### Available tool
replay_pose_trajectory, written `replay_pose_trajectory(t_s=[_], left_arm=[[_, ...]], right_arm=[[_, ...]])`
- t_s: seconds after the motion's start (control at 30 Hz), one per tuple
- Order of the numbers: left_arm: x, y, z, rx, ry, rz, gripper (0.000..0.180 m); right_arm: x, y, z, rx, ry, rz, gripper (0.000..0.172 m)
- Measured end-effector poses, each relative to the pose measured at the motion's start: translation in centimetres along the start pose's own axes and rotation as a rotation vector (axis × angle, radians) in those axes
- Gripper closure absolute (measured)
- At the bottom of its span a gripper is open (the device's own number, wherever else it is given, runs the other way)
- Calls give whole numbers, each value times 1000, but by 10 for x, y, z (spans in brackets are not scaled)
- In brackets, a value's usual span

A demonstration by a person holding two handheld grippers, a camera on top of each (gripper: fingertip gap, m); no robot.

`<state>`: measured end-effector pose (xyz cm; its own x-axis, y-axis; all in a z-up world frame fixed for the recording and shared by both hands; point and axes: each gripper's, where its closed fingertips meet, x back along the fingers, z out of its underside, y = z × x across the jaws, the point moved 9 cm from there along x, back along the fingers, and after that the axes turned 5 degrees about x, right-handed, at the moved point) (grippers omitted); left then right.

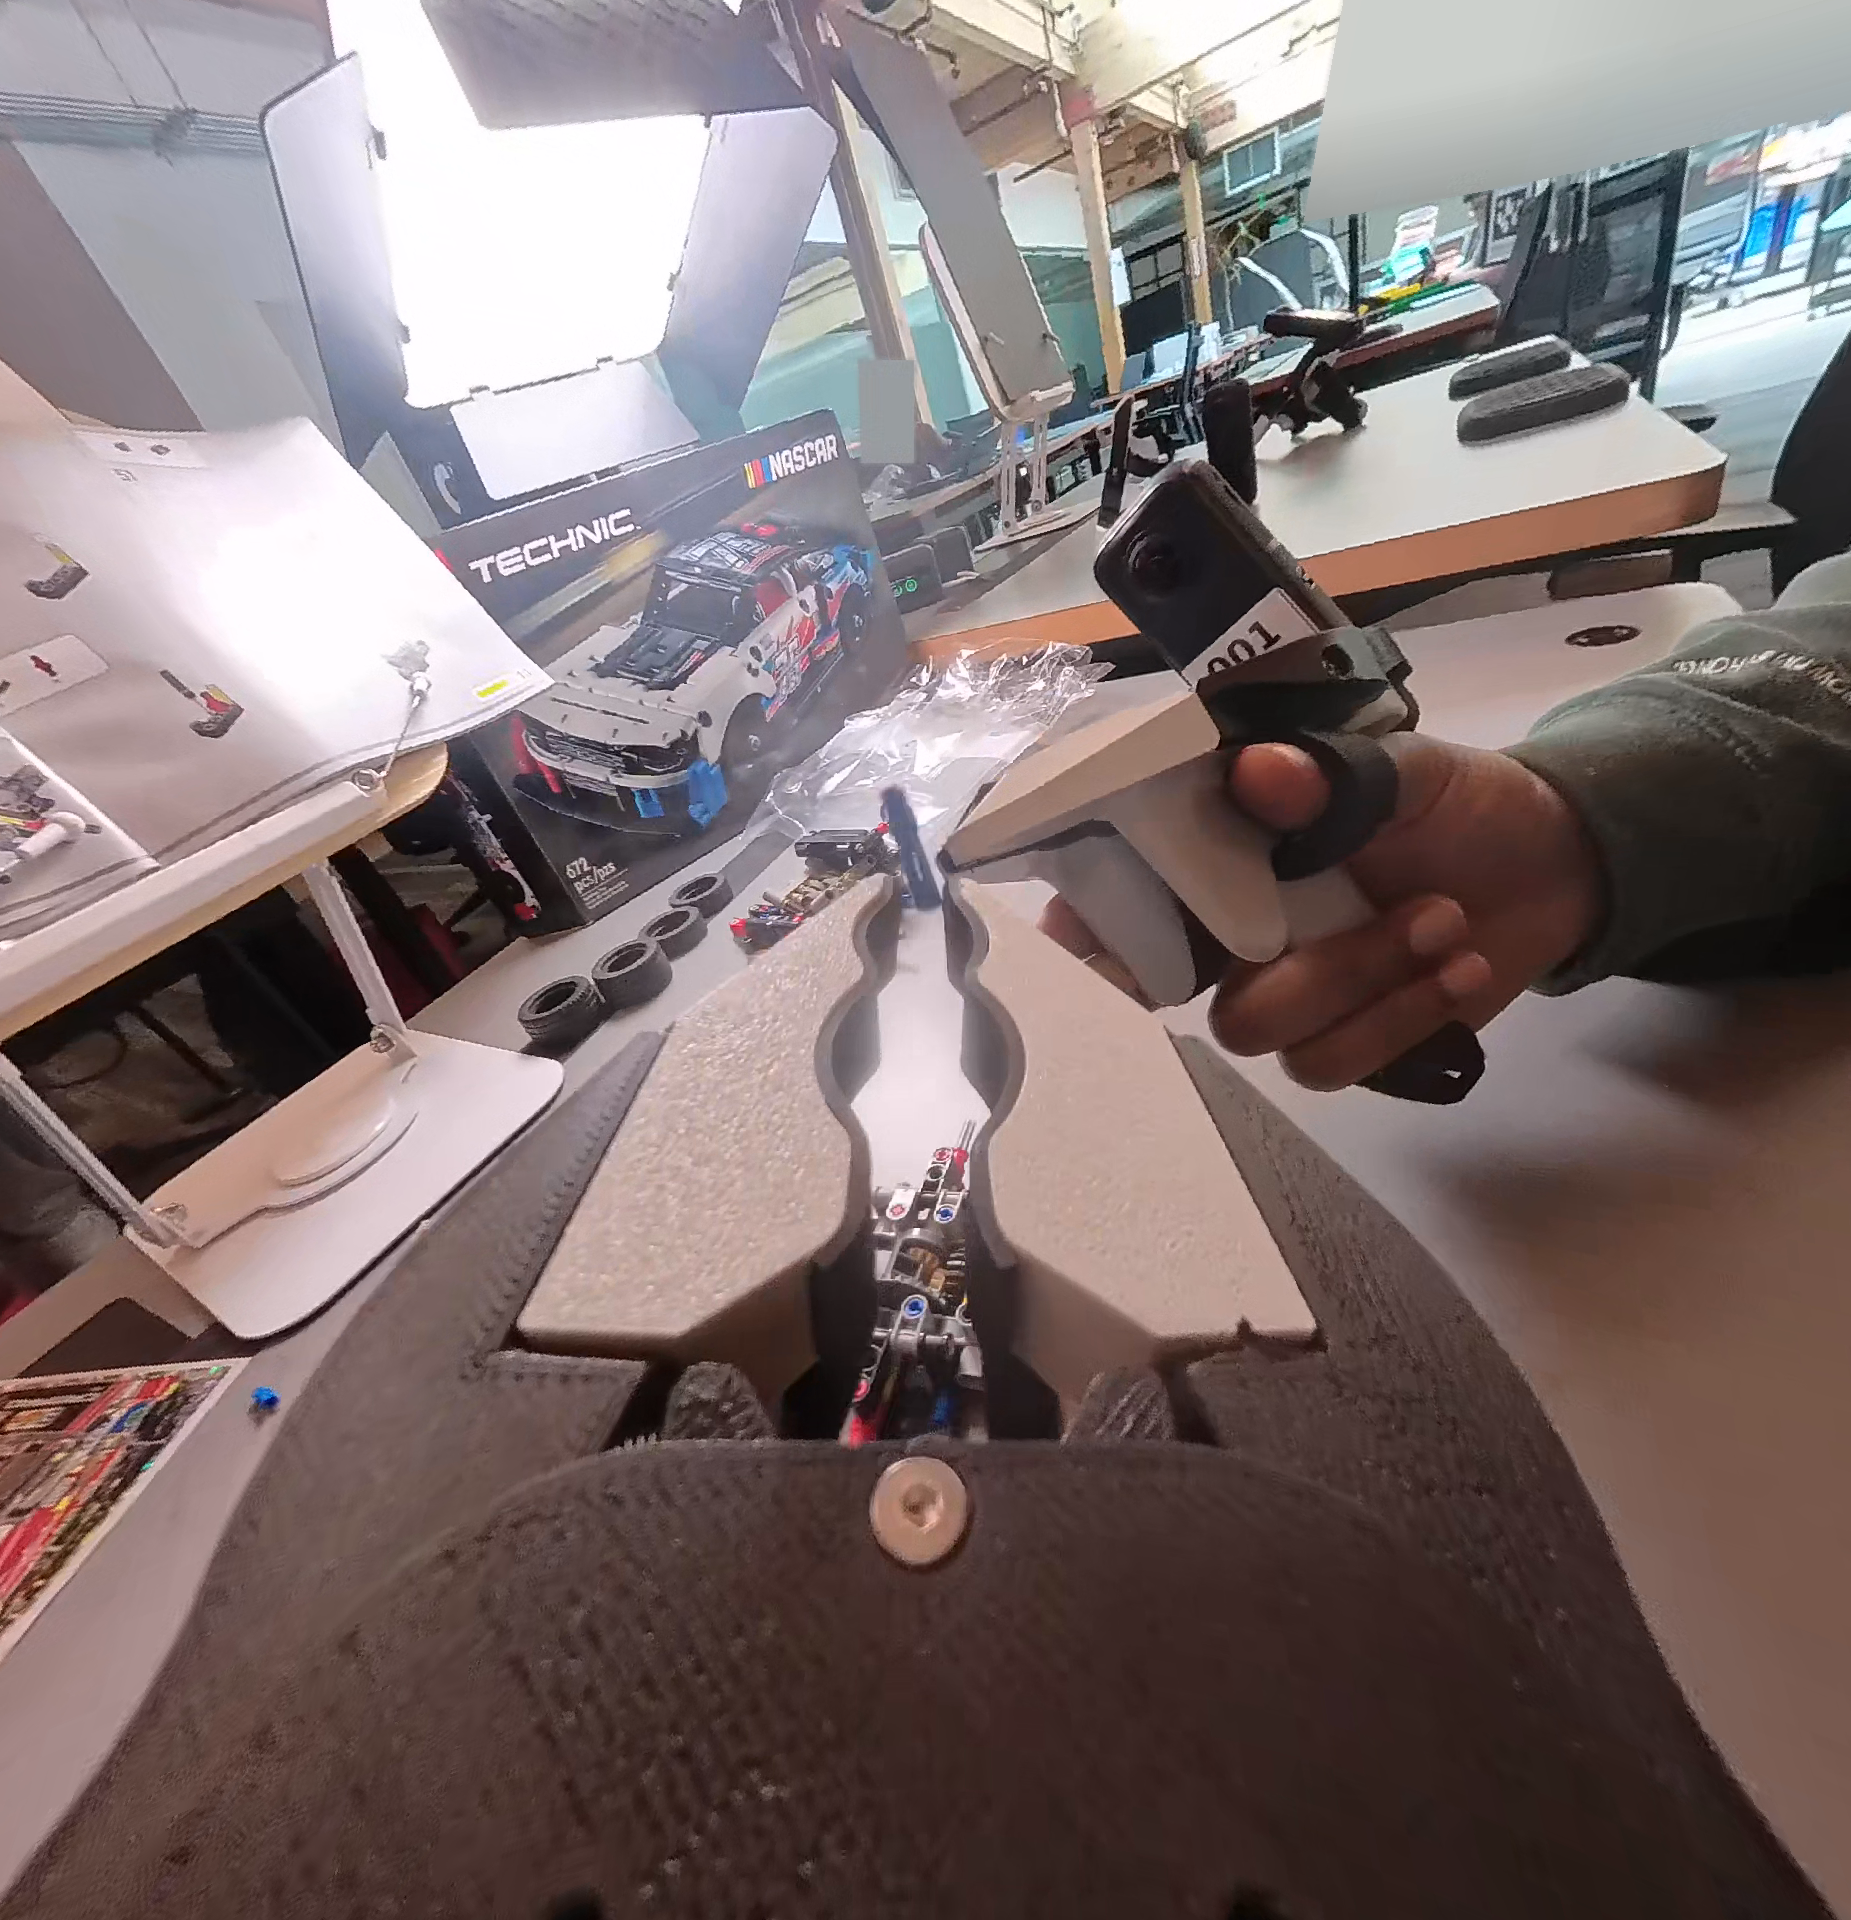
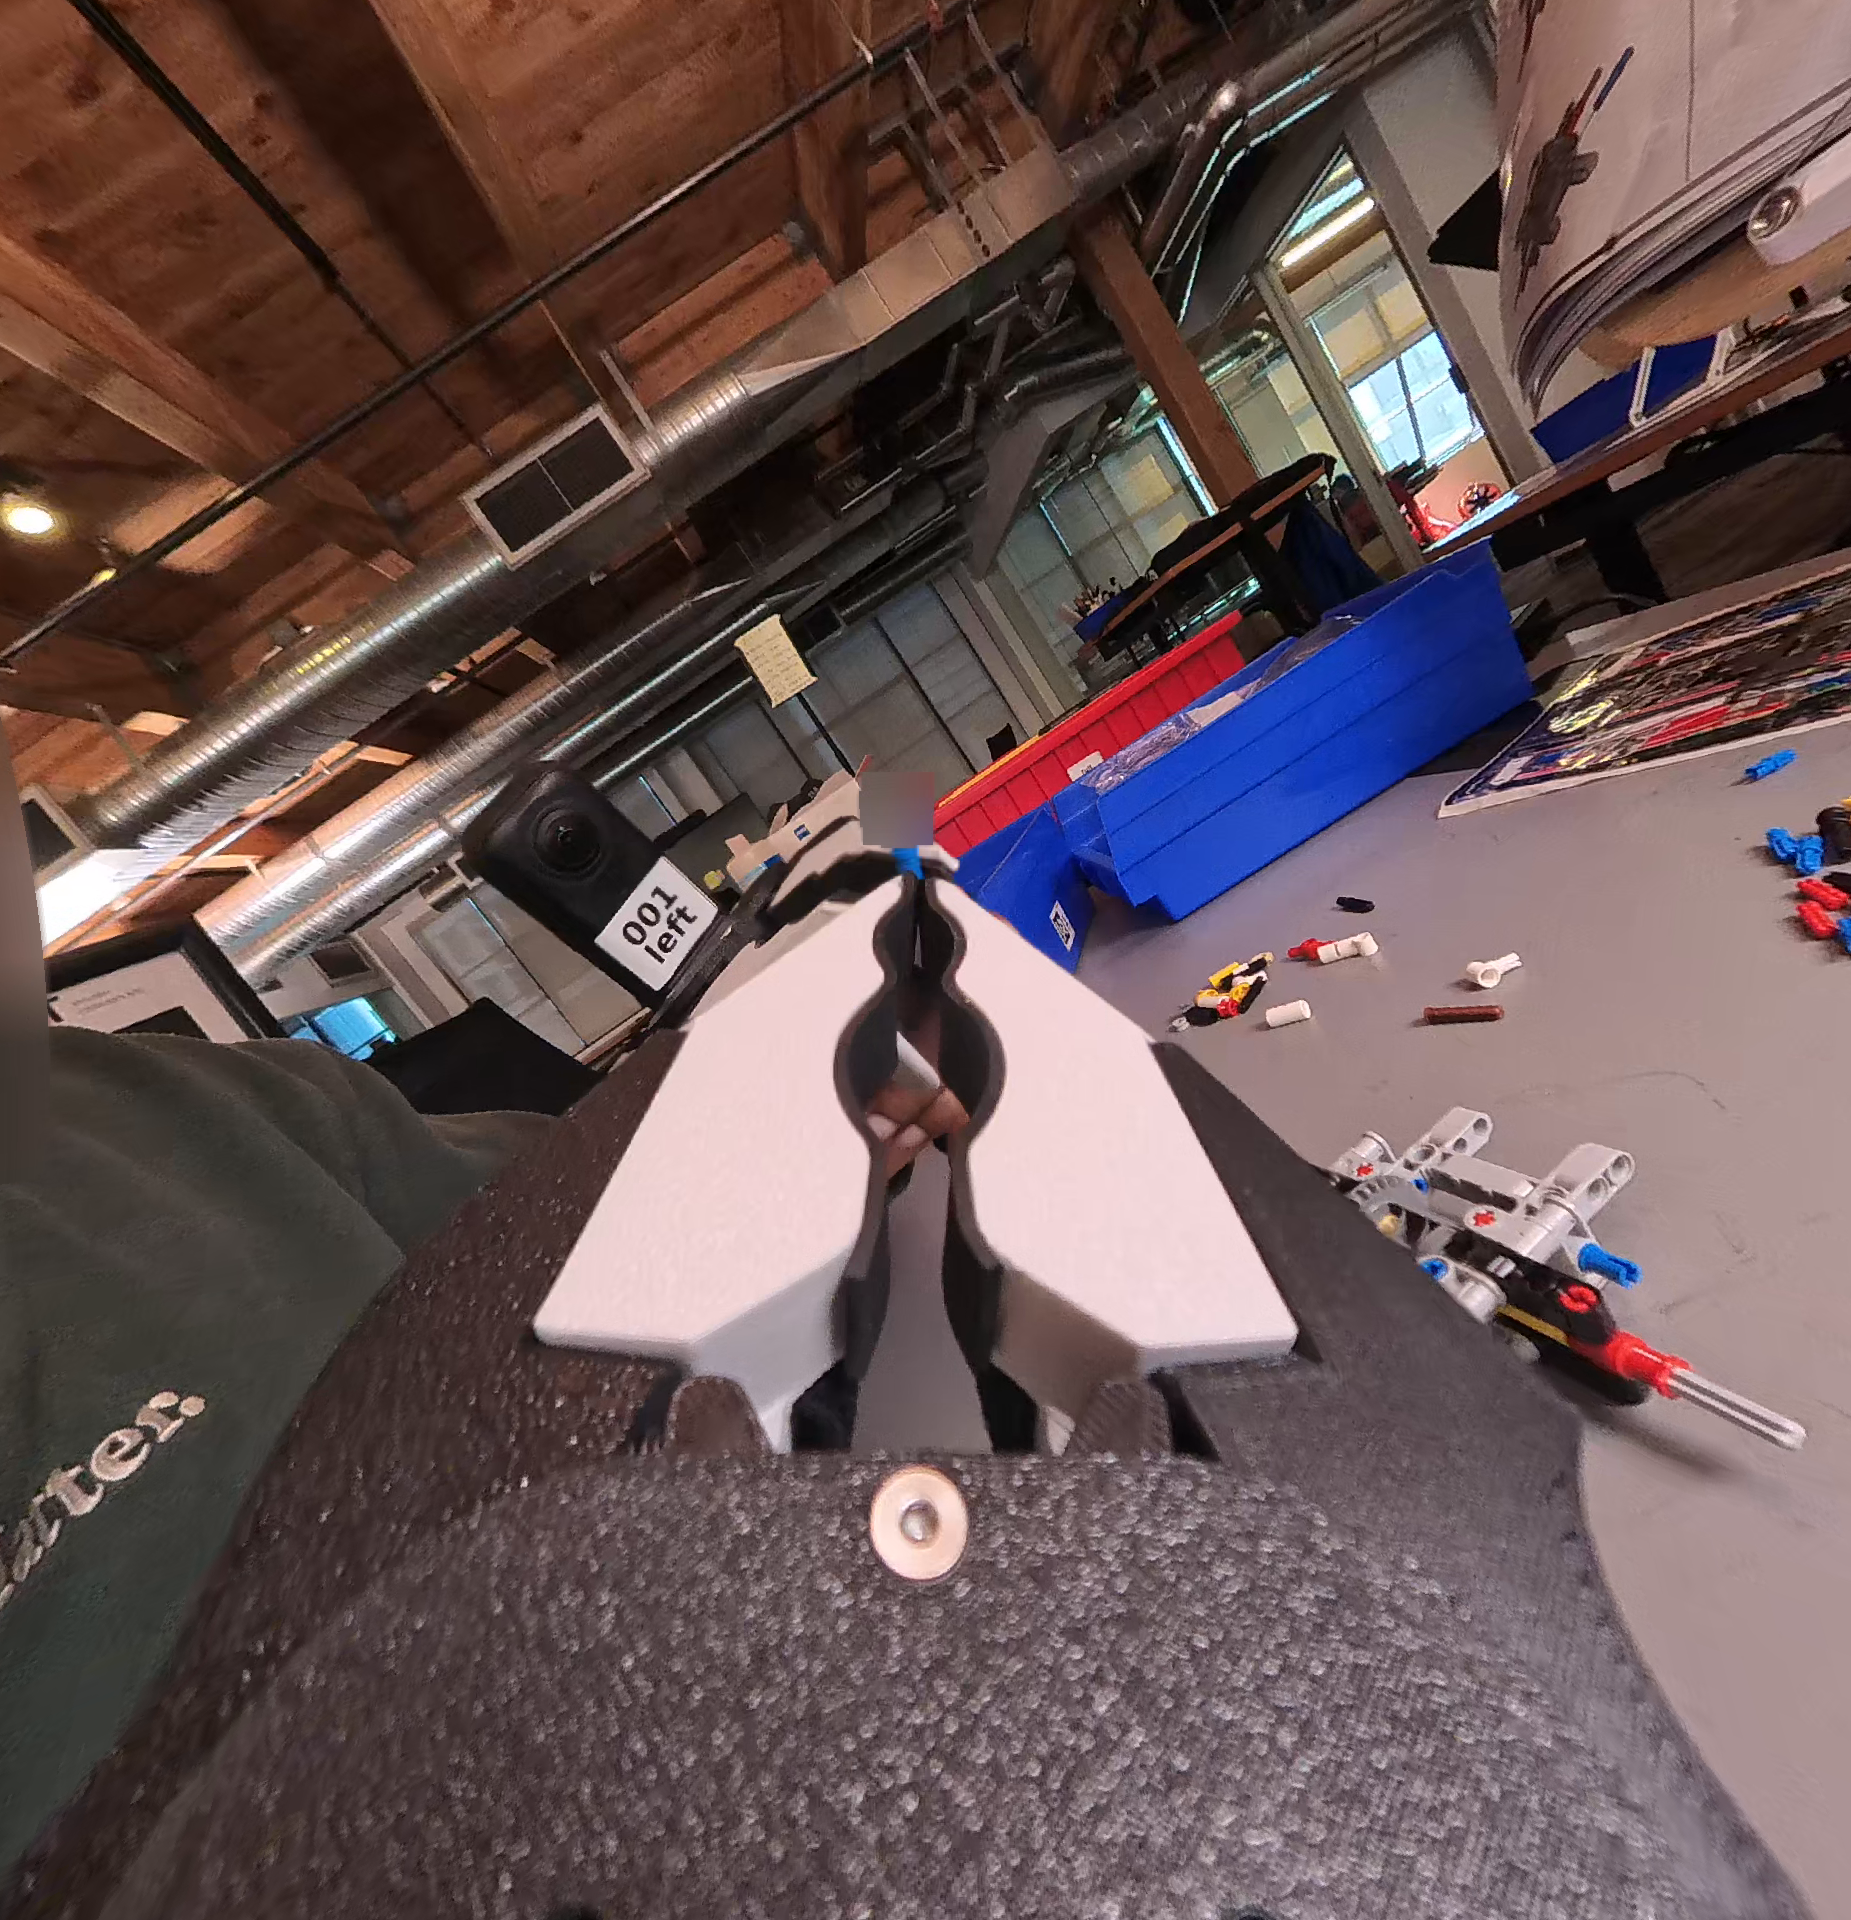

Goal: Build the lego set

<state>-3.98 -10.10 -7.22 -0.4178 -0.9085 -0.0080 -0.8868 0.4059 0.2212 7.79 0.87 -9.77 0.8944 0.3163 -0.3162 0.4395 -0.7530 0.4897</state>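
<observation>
Blue piece (image 1: 913, 847): dark blue, slim and elongated, blurred, standing upright in the gap at the very tip of the left gripper (image 1: 921, 894).

Left wrist view. The left jaws are drawn in to a narrow slit and appear to pinch the blue piece. The right gripper (image 1: 947, 862), held in a hand (image 1: 1420, 914), comes in from the right. Its jaws are pressed together, and their point sits just beside the blue piece. Below the jaws, seen through the slit, lies a partly built assembly (image 1: 921, 1278) of grey perforated beams with blue and red pins. Left of the jaws, four ribbed black tyres (image 1: 630, 966) sit in a row. Beyond the tips lie small loose parts and a crumpled clear bag (image 1: 931, 717). A printed box (image 1: 682, 665) and a booklet on a white stand (image 1: 173, 623) are farther left.

Right wrist view. The right jaws, matte white with dark scalloped pads, are closed. A bright blue bit shows just past their tip, where the left gripper's fingers meet it. To the right, on the smooth grey counter (image 2: 1627, 1039), lie the assembly and scattered pins (image 2: 1316, 987), unfitted. Glossy blue bins (image 2: 1316, 748) stand beyond.
</observation>
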Motion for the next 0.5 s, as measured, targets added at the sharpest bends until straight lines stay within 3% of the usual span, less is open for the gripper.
replay_pose_trajectory(t_s=[0.33,0.5], left_arm=[[5,11,4,-36,128,60,179],[5,11,7,-110,155,53,179]], right_arm=[[2,-2,-3,103,121,25,172],[2,-2,-2,176,245,53,156]])
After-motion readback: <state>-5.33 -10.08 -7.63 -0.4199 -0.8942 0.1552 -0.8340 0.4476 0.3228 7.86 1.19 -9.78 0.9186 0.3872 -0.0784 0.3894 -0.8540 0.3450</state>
